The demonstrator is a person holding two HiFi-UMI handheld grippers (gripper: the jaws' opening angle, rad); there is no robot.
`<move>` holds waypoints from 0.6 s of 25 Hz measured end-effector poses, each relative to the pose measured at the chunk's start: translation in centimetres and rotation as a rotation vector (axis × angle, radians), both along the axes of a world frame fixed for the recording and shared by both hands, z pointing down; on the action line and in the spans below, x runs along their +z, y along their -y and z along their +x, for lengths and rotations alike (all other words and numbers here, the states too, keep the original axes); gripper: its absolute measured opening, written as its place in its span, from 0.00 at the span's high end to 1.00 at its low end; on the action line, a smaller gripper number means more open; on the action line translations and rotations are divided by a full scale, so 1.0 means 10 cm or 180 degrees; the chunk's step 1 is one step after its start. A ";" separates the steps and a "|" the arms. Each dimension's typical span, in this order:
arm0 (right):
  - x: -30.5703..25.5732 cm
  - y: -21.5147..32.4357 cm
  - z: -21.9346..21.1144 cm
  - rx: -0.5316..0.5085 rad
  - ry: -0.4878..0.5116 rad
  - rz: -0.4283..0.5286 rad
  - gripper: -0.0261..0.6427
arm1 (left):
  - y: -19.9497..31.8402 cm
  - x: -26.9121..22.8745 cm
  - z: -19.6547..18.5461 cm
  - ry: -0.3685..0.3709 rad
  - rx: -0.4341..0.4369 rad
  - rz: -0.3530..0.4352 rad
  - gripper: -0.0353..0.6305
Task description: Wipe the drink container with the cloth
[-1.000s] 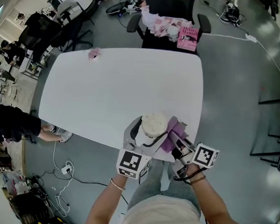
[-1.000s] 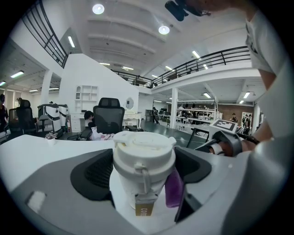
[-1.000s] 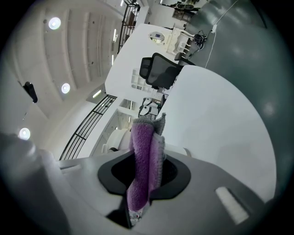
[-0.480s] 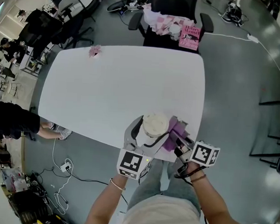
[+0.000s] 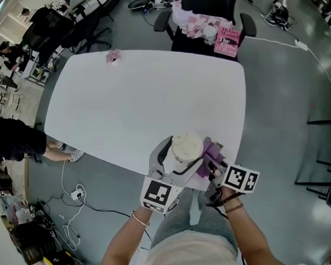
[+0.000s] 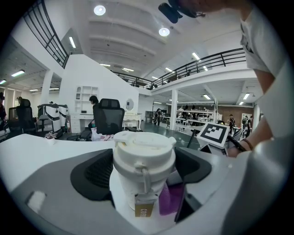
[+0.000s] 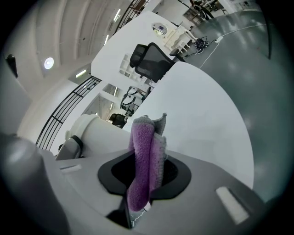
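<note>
The drink container is gripped between the wide-set jaws of the left gripper. The purple cloth is pinched in the closed jaws of the right gripper and held just beside the container, at its 3 o'clock. The container is stood upright on the white table, near its 6 o'clock edge in the head view.
</note>
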State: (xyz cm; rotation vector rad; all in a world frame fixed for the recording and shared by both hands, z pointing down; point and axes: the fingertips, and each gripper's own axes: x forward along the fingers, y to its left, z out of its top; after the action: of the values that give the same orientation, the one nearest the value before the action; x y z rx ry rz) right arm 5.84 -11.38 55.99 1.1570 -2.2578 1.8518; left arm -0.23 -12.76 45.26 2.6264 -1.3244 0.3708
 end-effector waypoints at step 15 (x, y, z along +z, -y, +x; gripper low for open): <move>0.35 0.01 -0.02 0.0047 -0.0370 -0.0339 0.87 | -0.03 0.00 -0.02 -0.0074 -0.0048 -0.0102 0.31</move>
State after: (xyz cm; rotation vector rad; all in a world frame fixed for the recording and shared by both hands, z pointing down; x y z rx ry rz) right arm 5.67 -11.46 59.45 1.2332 -2.0695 1.8330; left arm -0.39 -12.46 45.31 2.5853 -1.3190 0.3552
